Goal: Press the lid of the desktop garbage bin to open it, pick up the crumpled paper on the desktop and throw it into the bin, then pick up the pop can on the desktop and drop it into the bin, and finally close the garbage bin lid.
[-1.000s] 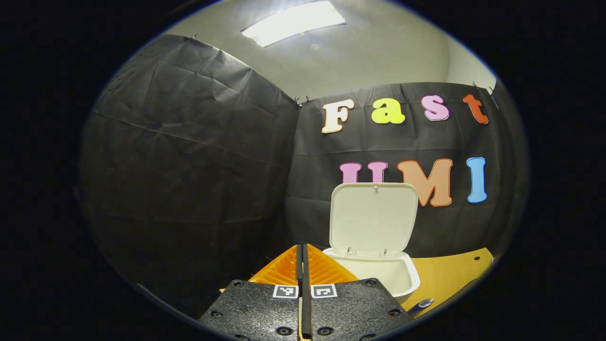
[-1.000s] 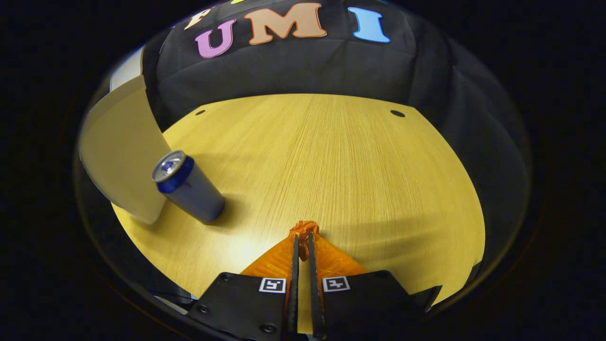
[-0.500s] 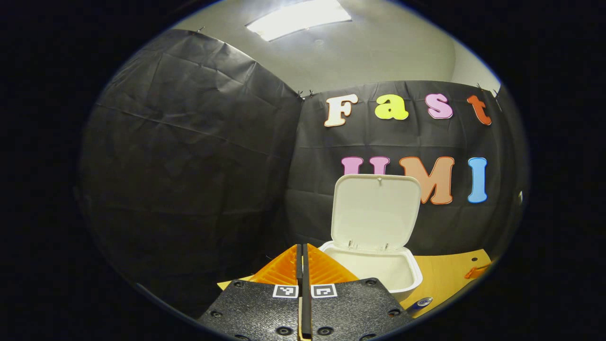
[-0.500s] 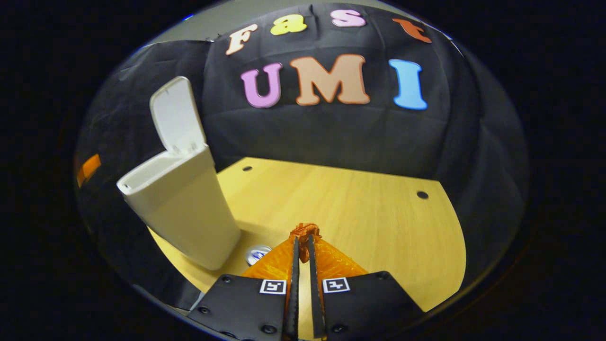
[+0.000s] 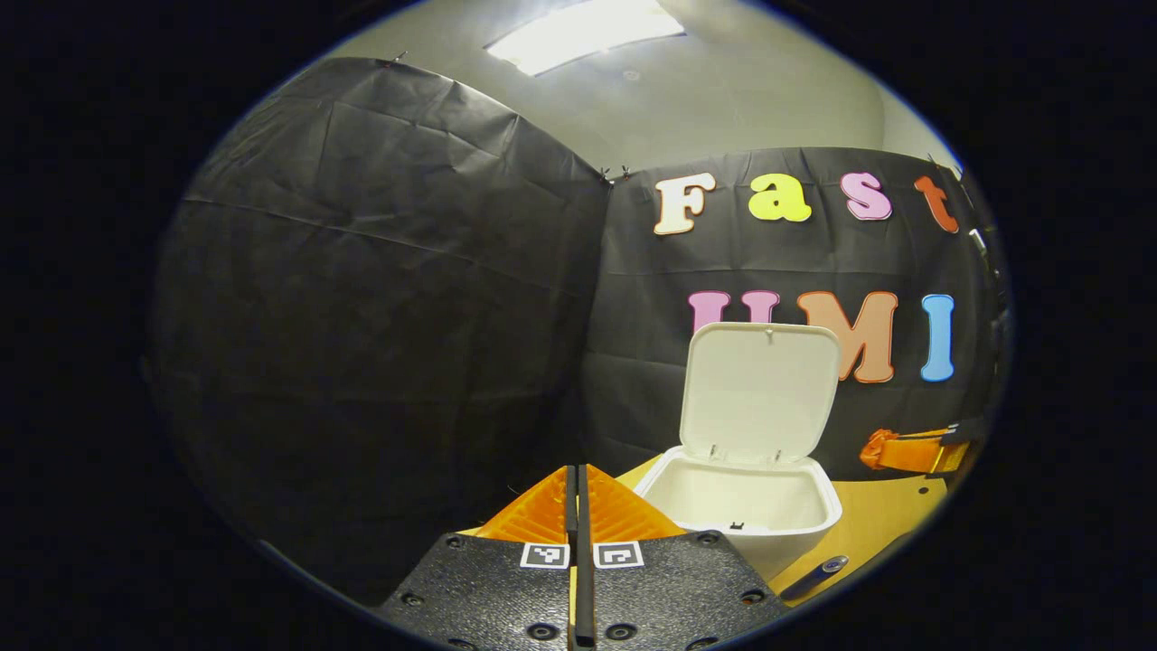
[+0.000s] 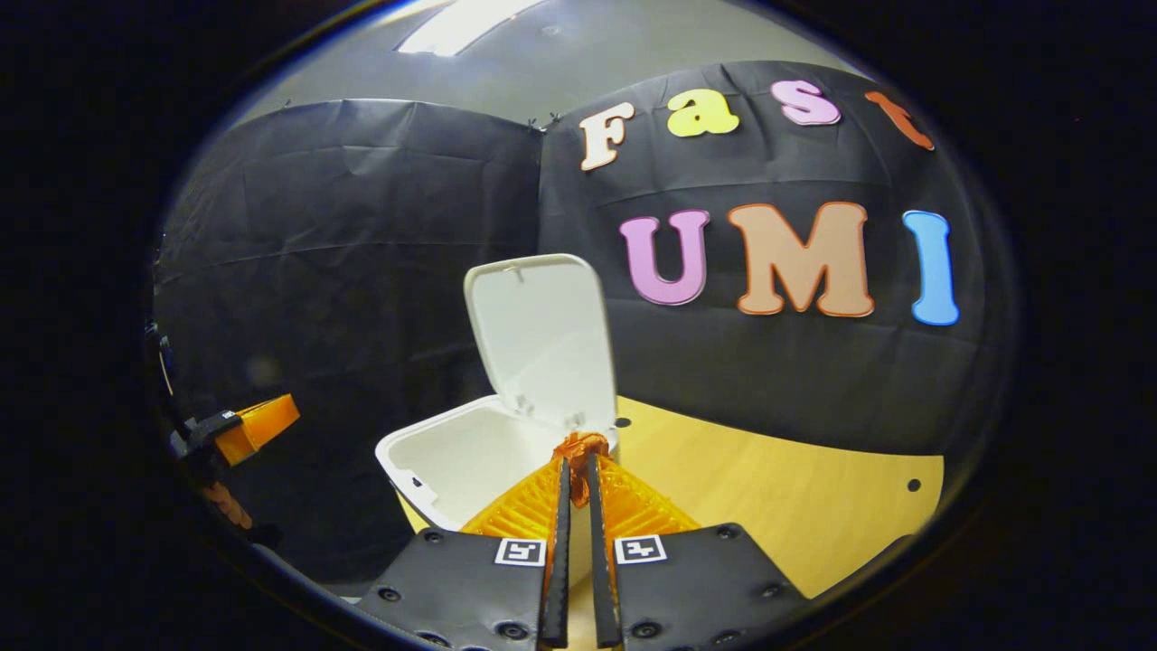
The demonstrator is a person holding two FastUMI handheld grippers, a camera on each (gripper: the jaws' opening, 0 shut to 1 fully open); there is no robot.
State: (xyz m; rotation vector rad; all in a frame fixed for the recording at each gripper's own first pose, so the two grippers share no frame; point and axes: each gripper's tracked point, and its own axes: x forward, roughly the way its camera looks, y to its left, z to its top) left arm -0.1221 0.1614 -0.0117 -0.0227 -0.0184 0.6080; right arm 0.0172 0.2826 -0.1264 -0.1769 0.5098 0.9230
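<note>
Wood desktop (image 6: 795,506); bin (image 6: 452,452) lid up; right fingers (image 6: 577,470) pinch paper (image 6: 578,445) at rim.

The white plastic desktop bin (image 5: 782,533) stands on the yellow wooden table (image 5: 881,524), near the back wall of black cloth (image 5: 380,298). Its flat white lid (image 5: 761,389) stands upright behind the opening, at the side of the wall. In the left gripper view the bin is to the right of the left gripper (image 5: 576,470), and the blue metal pop can (image 5: 813,576) is on the table just before the bin. The right gripper (image 6: 576,457) holds the small orange crumpled paper (image 6: 581,444) between its tips, above the bin's rim at the lid side. The table continues to the right of the bin.
</note>
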